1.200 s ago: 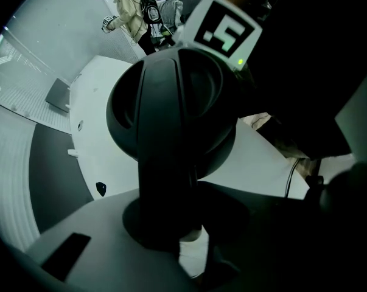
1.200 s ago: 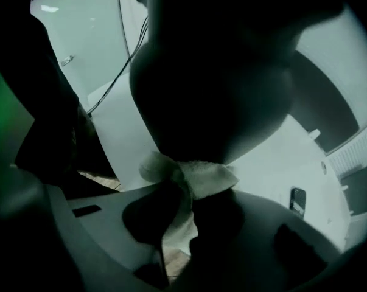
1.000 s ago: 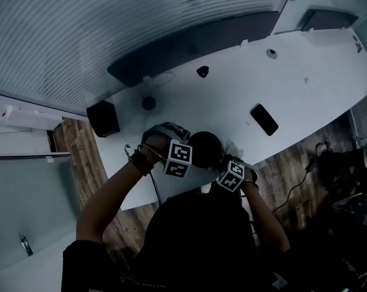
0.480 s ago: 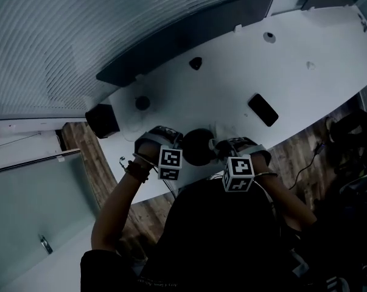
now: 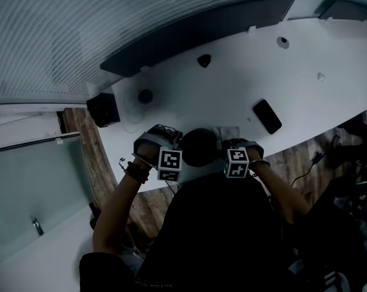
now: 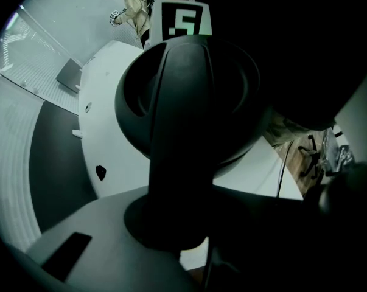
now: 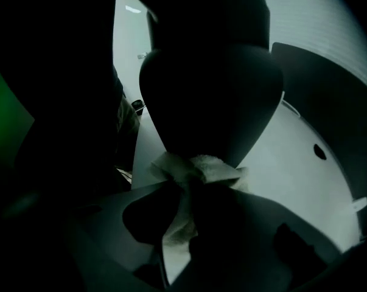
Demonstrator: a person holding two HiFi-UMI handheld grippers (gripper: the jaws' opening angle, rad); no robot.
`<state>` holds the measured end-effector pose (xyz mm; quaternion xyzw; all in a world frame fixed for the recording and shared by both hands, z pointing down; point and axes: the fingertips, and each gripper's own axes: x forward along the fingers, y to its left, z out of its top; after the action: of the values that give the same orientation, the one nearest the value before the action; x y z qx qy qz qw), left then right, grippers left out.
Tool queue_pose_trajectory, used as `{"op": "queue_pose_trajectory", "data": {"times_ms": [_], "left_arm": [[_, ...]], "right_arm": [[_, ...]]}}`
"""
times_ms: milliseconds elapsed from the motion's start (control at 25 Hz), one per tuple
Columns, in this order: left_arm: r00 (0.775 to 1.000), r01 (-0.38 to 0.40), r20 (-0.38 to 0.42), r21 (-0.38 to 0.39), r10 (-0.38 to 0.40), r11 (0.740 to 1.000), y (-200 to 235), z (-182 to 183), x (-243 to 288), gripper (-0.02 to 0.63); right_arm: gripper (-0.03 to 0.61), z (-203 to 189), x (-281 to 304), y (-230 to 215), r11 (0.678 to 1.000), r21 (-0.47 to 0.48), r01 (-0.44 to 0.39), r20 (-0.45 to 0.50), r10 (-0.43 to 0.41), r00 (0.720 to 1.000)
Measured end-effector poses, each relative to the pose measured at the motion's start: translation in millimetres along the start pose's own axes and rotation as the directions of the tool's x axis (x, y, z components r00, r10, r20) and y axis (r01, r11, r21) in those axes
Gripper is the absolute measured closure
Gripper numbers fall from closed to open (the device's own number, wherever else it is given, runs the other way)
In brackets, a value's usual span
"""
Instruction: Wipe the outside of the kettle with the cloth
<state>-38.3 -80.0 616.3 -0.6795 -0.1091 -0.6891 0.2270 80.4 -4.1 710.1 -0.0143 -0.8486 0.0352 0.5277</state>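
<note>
Your right gripper point(image 7: 182, 227) is clenched on the cloth point(image 7: 198, 170), a pale bunch pinched between its jaws. The far end of the bunch is pressed against the lower side of the kettle point(image 7: 210, 84) (cloth and dark wall appear to touch there). Your left gripper point(image 6: 186, 242) points down at the kettle from above. Its jaws have just been closing, and they grip the kettle's handle point(image 6: 177, 163), which runs straight between them. Much is hard to read. The left half of the right gripper view is almost black, and there the kettle is only a silhouette. In the left gripper view the right-hand jaw merges into shadow. In the head view both pairs of jaws are hidden under your hands, the left marker cube point(image 5: 169, 163) and the right marker cube point(image 5: 237, 163). There the kettle shows only as a dark round top between the two cubes, at the near edge of the white table point(image 5: 232, 84). Your own dark torso covers that edge below it, and you cannot tell whether the kettle's base rests on the table. A dark phone point(image 5: 266, 115) lies flat on the table, farther off and to the right, well apart from the kettle.
</note>
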Motion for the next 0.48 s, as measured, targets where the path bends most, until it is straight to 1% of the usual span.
{"op": "queue_pose_trajectory", "data": {"times_ms": [80, 120, 200, 280, 360, 440, 480], "left_arm": [[1.000, -0.021, 0.017, -0.017, 0.021, 1.000, 0, 2, 3, 0.540], [0.999, -0.022, 0.023, -0.020, 0.022, 1.000, -1, 4, 4, 0.540], [0.999, -0.010, 0.033, -0.002, 0.010, 1.000, -3, 6, 4, 0.540], [0.999, 0.015, 0.045, 0.019, -0.016, 1.000, -4, 5, 4, 0.543], [0.998, 0.037, 0.053, 0.018, -0.038, 0.999, -3, 5, 3, 0.545], [0.998, 0.046, 0.052, 0.020, -0.047, 0.999, 1, 3, 4, 0.545], [0.998, 0.046, 0.047, 0.022, -0.047, 0.999, 2, 1, 4, 0.543]], "right_arm": [[0.526, -4, 13, 6, 0.998, 0.033, -0.062, 0.013, 0.061, 0.998], [0.526, -6, 15, 8, 0.996, 0.042, -0.079, 0.016, 0.079, 0.997], [0.526, -6, 1, 6, 0.997, 0.030, -0.075, 0.024, 0.074, 0.997], [0.526, 0, -37, -4, 0.999, 0.011, -0.032, 0.060, 0.031, 0.998], [0.526, 11, -87, -19, 0.999, -0.015, 0.029, 0.116, -0.027, 0.993], [0.526, 36, -130, -34, 0.994, -0.067, 0.083, 0.186, -0.069, 0.980], [0.526, 53, -143, -39, 0.990, -0.106, 0.097, 0.216, -0.073, 0.974]]}}
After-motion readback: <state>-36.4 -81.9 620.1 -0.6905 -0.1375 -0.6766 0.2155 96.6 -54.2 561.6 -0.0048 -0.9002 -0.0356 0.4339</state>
